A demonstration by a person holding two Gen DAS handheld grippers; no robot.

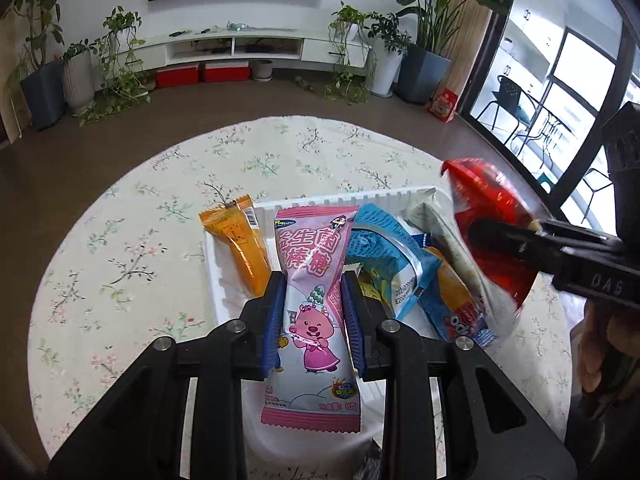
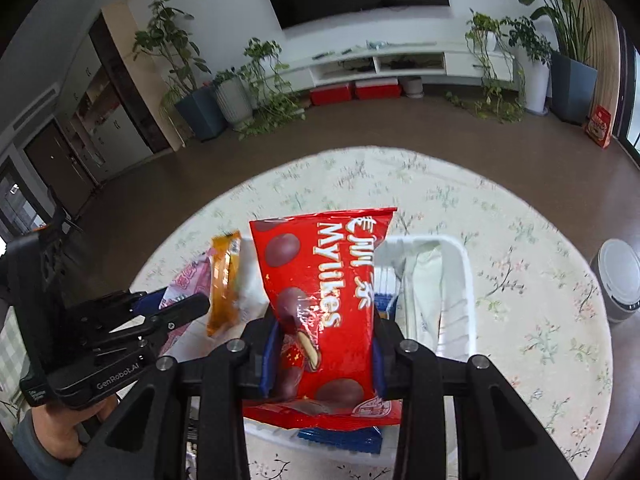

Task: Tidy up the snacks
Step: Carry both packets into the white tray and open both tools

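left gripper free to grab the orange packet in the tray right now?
Probably not. The left gripper is already shut on the pink lollipop packet. The orange packet lies uncovered in the white tray, just left of it.

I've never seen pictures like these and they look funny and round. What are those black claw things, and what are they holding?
Each black claw is a gripper that a person holds in one hand, and a little camera on each looks out along its fingers. That is why you get two round pictures.

The left gripper is shut on a pink candy packet. The right gripper is shut on a red Mylikes bag. Below them a white tray with more snacks sits on a round table with a flowery cloth. An orange packet leans at the tray's edge.
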